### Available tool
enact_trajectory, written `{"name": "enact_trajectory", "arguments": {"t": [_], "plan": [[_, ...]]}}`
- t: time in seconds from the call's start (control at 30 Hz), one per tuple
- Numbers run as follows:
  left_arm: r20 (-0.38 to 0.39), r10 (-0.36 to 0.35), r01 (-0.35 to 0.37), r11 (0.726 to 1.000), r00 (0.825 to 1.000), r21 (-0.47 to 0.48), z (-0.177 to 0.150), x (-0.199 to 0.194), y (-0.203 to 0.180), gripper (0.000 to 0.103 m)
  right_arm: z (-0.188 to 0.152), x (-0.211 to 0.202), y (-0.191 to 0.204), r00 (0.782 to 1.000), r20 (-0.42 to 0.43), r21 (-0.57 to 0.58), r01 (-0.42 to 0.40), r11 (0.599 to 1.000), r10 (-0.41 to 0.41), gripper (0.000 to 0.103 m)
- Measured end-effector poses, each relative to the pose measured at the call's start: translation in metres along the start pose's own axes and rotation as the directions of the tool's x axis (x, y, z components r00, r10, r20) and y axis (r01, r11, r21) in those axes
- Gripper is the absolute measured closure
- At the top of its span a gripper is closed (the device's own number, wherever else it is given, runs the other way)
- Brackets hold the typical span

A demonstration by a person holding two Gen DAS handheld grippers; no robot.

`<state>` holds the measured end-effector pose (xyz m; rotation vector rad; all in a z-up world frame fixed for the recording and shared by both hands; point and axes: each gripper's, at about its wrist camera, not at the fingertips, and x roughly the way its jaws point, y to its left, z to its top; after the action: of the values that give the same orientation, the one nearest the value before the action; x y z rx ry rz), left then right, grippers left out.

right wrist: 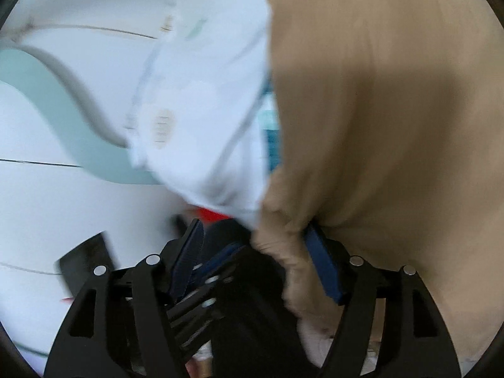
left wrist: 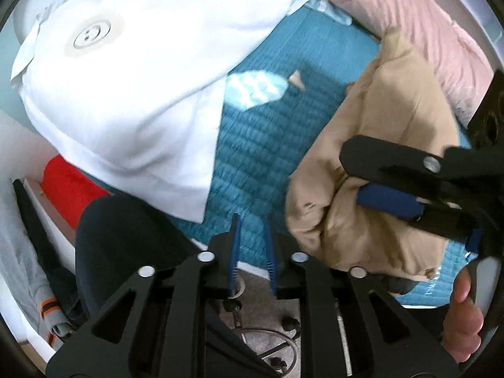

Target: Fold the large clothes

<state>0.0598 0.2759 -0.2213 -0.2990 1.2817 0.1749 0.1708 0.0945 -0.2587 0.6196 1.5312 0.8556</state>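
Fabric, soft and limp, is bunching in your right gripper (left wrist: 378,186), which is clamping the tan garment (left wrist: 378,119) above the teal bedspread (left wrist: 267,145), while your left gripper (left wrist: 252,252) is hanging parted, holding nothing, so be taking a hem.

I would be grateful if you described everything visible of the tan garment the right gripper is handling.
The tan garment is a soft, plain, beige-tan piece of fabric, bunched and creased rather than flat. It sits on the teal quilted bedspread, below the pink blanket. The right gripper has a fold of it between its blue-padded fingers; from the right wrist view the cloth drapes over the right-hand finger and fills most of the frame. Its type, sleeves and fastenings cannot be made out.
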Motion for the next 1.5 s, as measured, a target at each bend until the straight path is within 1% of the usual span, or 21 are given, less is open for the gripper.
{"name": "enact_trajectory", "arguments": {"t": [0.07,0.13,0.23,0.3,0.33,0.37,0.43,0.5,0.53,0.6,0.67,0.7,0.73,0.77,0.93,1.0,1.1,1.23,1.33,1.4,1.5], "plan": [[0.026,-0.013,0.012,1.000,1.000,0.015,0.006,-0.010,-0.007,0.077,-0.002,-0.008,0.000,0.999,0.002,0.019,-0.047,0.999,0.047,0.040],[0.054,-0.019,0.018,0.999,0.998,0.036,0.010,-0.019,-0.016,0.075,-0.005,-0.024,0.001,0.997,0.041,0.022,-0.065,0.998,0.064,0.052],[0.069,-0.083,0.076,0.992,0.994,0.099,0.018,-0.027,-0.037,0.075,-0.011,-0.052,0.004,0.994,0.112,0.011,-0.012,1.000,0.011,0.059],[0.065,-0.127,0.116,0.981,0.990,0.153,0.021,-0.029,-0.056,0.075,-0.018,-0.079,0.004,0.984,0.174,-0.007,0.051,0.999,-0.049,0.062],[0.059,-0.162,0.148,0.971,0.985,0.190,0.022,-0.028,-0.067,0.075,-0.023,-0.094,0.004,0.970,0.210,-0.008,0.124,0.992,-0.120,0.065],[0.049,-0.189,0.174,0.961,0.981,0.213,0.023,-0.026,-0.075,0.075,-0.025,-0.103,0.003,0.955,0.233,0.000,0.191,0.982,-0.186,0.068],[0.014,-0.250,0.238,0.936,0.968,0.260,0.024,-0.015,-0.091,0.076,-0.031,-0.118,-0.004,0.909,0.262,0.037,0.325,0.945,-0.323,0.085],[-0.011,-0.259,0.250,0.918,0.966,0.308,0.024,0.003,-0.103,0.080,-0.036,-0.122,-0.016,0.898,0.251,0.067,0.356,0.932,-0.361,0.091],[-0.042,-0.255,0.255,0.912,0.966,0.321,0.025,0.015,-0.105,0.092,-0.039,-0.118,-0.021,0.899,0.240,0.080,0.357,0.931,-0.365,0.093],[-0.114,-0.178,0.205,0.929,0.977,0.308,0.027,0.047,-0.100,0.101,-0.047,-0.108,-0.035,0.881,0.213,0.106,0.409,0.906,-0.423,0.094],[-0.131,-0.166,0.196,0.946,0.977,0.258,0.031,0.061,-0.086,0.101,-0.054,-0.099,-0.047,0.814,0.184,0.133,0.534,0.835,-0.550,0.096],[-0.126,-0.149,0.177,0.953,0.981,0.247,0.032,0.064,-0.080,0.101,-0.055,-0.101,-0.055,0.814,0.165,0.153,0.537,0.830,-0.557,0.099],[-0.124,-0.144,0.171,0.955,0.982,0.242,0.032,0.065,-0.077,0.101,-0.059,-0.099,-0.062,0.834,0.139,0.176,0.510,0.842,-0.534,0.099],[-0.126,-0.149,0.175,0.956,0.981,0.234,0.033,0.067,-0.074,0.101,-0.060,-0.099,-0.065,0.835,0.132,0.180,0.510,0.841,-0.534,0.099],[-0.133,-0.131,0.160,0.960,0.982,0.232,0.038,0.088,-0.079,0.101,-0.052,-0.066,-0.083,0.775,0.113,0.132,0.609,0.782,-0.622,0.102],[-0.130,-0.118,0.147,0.960,0.984,0.238,0.042,0.095,-0.085,0.101,-0.046,-0.054,-0.090,0.761,0.116,0.133,0.625,0.769,-0.638,0.103],[-0.132,-0.105,0.136,0.958,0.986,0.254,0.046,0.089,-0.089,0.101,-0.046,-0.060,-0.078,0.760,0.116,0.130,0.626,0.769,-0.639,0.102],[-0.135,-0.102,0.137,0.949,0.986,0.285,0.051,0.066,-0.099,0.100,-0.043,-0.083,-0.059,0.799,0.163,0.135,0.563,0.816,-0.578,0.099],[-0.105,-0.174,0.199,0.927,0.979,0.317,0.062,0.037,-0.111,0.100,-0.032,-0.107,-0.038,0.819,0.236,0.118,0.510,0.852,-0.523,0.099],[-0.095,-0.236,0.254,0.910,0.967,0.326,0.077,0.019,-0.123,0.100,-0.018,-0.119,-0.025,0.815,0.277,0.102,0.502,0.859,-0.509,0.099],[-0.055,-0.303,0.303,0.886,0.951,0.350,0.108,0.000,-0.144,0.100,0.010,-0.137,-0.013,0.789,0.340,0.098,0.512,0.853,-0.512,0.099]]}}
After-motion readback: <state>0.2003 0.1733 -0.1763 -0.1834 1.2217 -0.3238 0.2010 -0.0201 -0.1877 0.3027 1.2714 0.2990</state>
